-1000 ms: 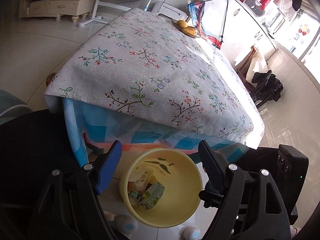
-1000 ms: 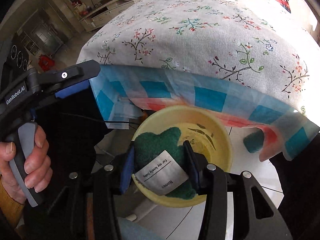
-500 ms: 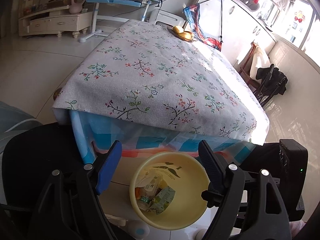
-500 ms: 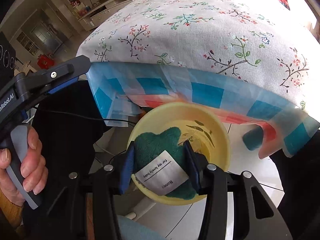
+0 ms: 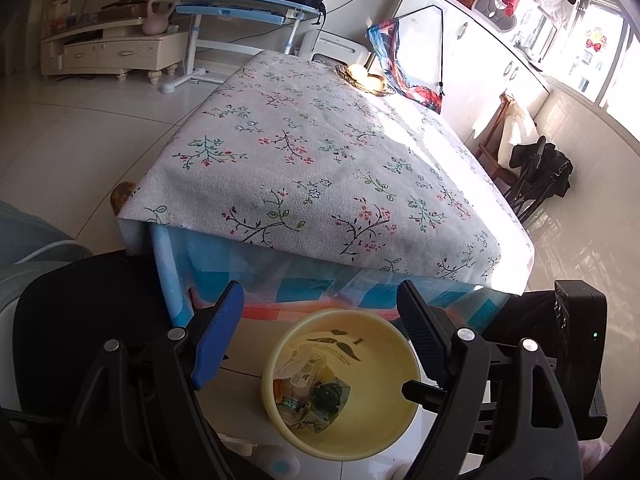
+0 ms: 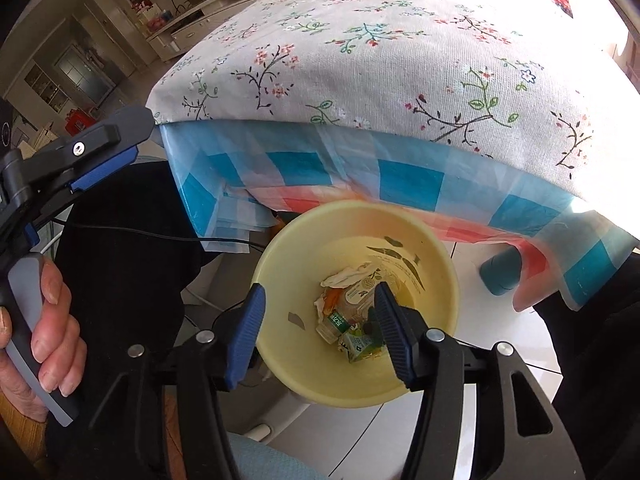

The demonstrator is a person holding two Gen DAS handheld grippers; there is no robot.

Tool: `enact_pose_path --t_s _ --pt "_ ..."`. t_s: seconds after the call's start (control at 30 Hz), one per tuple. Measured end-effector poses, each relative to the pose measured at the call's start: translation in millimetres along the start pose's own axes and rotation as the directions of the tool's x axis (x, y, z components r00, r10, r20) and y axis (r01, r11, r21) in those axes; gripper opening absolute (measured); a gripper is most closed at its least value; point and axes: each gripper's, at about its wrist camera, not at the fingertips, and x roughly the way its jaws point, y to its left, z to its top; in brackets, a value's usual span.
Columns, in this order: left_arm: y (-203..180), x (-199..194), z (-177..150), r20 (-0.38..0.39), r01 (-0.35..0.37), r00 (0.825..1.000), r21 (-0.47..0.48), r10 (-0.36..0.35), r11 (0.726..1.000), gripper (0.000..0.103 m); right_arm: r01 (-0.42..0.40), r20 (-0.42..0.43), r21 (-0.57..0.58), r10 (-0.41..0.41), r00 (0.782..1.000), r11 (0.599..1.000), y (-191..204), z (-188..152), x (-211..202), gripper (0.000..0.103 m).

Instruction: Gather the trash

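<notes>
A yellow bin (image 5: pixel 400 436) stands on the floor below the table's near edge; it also shows in the right wrist view (image 6: pixel 288 280). Trash lies at its bottom: a small bottle (image 6: pixel 340 316), a green carton (image 6: pixel 358 346), crumpled paper (image 6: pixel 344 276) and a dark green plush piece (image 5: pixel 326 394). My right gripper (image 6: pixel 318 320) is open and empty just above the bin's near rim. My left gripper (image 5: pixel 320 312) is open and empty, higher above the bin. The left gripper also shows at the left of the right wrist view (image 6: pixel 108 152).
A table with a floral cloth (image 5: pixel 320 160) over a blue checked plastic sheet (image 6: pixel 400 184) rises just behind the bin. A fruit basket (image 5: pixel 366 78) sits at its far end. A blue cylinder (image 6: pixel 500 274) stands on the floor right of the bin. Dark chairs flank both sides.
My right gripper has opened and let go of the green plush piece, which now lies in the bin. My left gripper has drawn back and up a little.
</notes>
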Motion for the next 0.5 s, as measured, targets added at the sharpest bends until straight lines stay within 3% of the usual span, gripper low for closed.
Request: enact_pose_path --t_s 0.13,0.27,0.37,0.5 --pt "1 -1 0 -0.002 -0.002 1.000 -0.005 0.002 1.000 0.078 -0.009 0.110 0.023 0.006 0.994 1.000 -4 8 -25 0.061" --pt "1 1 1 -0.013 -0.004 1.000 -0.006 0.004 1.000 0.080 0.029 0.253 0.041 -0.039 0.967 0.999 -14 28 -60 0.064" --pt "-6 -3 8 -0.011 -0.014 1.000 0.015 0.014 1.000 0.080 0.092 0.364 0.069 -0.111 0.925 0.993 -22 46 -89 0.067" --pt "-20 -21 23 0.024 -0.004 1.000 0.014 0.004 1.000 0.083 0.164 0.492 0.097 -0.191 0.849 0.982 -18 63 -127 0.076"
